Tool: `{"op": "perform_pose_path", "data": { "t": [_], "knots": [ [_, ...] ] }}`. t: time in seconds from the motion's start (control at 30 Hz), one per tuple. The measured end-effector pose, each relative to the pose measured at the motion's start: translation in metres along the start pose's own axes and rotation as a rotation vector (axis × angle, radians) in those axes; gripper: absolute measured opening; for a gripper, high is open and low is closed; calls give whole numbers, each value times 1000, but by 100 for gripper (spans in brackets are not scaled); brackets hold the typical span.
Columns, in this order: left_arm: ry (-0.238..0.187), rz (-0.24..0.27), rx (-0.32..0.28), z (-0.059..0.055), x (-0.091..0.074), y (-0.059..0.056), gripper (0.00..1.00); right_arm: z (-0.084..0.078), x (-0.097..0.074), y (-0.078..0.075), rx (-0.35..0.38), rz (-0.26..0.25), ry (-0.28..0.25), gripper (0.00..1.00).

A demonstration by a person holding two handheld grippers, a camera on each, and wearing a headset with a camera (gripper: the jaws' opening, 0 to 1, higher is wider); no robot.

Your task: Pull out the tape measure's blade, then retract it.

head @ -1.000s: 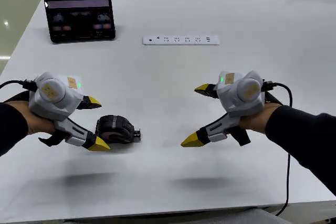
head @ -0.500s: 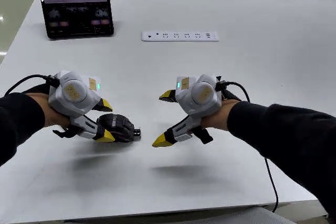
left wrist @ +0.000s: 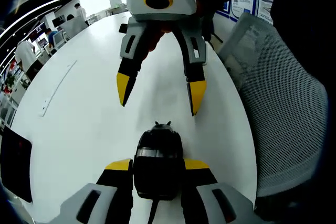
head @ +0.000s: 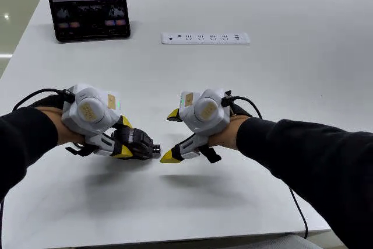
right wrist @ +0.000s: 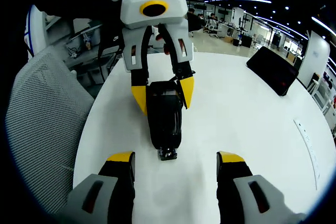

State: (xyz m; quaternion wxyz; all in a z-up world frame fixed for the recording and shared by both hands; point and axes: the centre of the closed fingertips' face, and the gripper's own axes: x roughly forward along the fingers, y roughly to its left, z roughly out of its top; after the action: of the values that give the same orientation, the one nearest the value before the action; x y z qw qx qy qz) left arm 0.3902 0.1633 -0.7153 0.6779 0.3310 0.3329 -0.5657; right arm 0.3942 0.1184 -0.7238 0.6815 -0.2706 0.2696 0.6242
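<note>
A wide white tabletop (head: 280, 86) carries everything, and the left gripper view shows a grey mesh chair (left wrist: 273, 103) beside its edge. At the far left of the tabletop a dark tablet (head: 88, 14) stands propped up with its screen lit. A white power strip (head: 205, 38) lies flat to the right of it, well apart from the hands. Near the front edge, the left hand-held gripper (head: 125, 138) is clamped on the black tape measure (head: 139, 142), one yellow-tipped jaw pressed to each side of the case, which rests on the tabletop. The right hand-held gripper (head: 171, 136) faces it from close by with its jaws spread wide and nothing between them. The small metal blade hook (right wrist: 168, 154) sticks out of the case toward the right one, just short of its tips.
</note>
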Motion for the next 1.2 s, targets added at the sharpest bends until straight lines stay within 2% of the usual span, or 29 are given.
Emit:
{"op": "perform_pose_path", "data": {
  "t": [0.13, 0.37, 0.53, 0.73, 0.83, 0.9, 0.93, 0.97, 1.2],
  "knots": [
    [-5, -3, -35, 0, 1, 1, 31, -3, 7, 3, -14, 16, 13, 51],
    [-26, -9, -60, -1, 1, 1, 31, -9, 20, 7, -24, 56, 34, 36],
    [-11, -12, -63, -1, 1, 1, 31, -11, 23, 11, -50, 75, 53, 23],
    [-18, -17, -83, -1, 1, 1, 31, -13, 31, 12, -69, 76, 69, 17],
    [-18, -18, -82, -1, 1, 0, 31, -13, 35, 11, -55, 80, 71, 14],
    [-20, -17, -84, -1, 1, 0, 31, -14, 38, 10, -37, 86, 64, 13],
    [-21, -16, -86, -1, 1, 0, 31, -10, 40, 9, -54, 83, 41, 12],
    [-22, -15, -87, -1, 1, 0, 31, -13, 38, 10, -43, 85, 61, 12],
    [-22, -12, -93, -2, 1, 1, 31, -13, 37, 9, -52, 76, 62, 9]
  ]
}}
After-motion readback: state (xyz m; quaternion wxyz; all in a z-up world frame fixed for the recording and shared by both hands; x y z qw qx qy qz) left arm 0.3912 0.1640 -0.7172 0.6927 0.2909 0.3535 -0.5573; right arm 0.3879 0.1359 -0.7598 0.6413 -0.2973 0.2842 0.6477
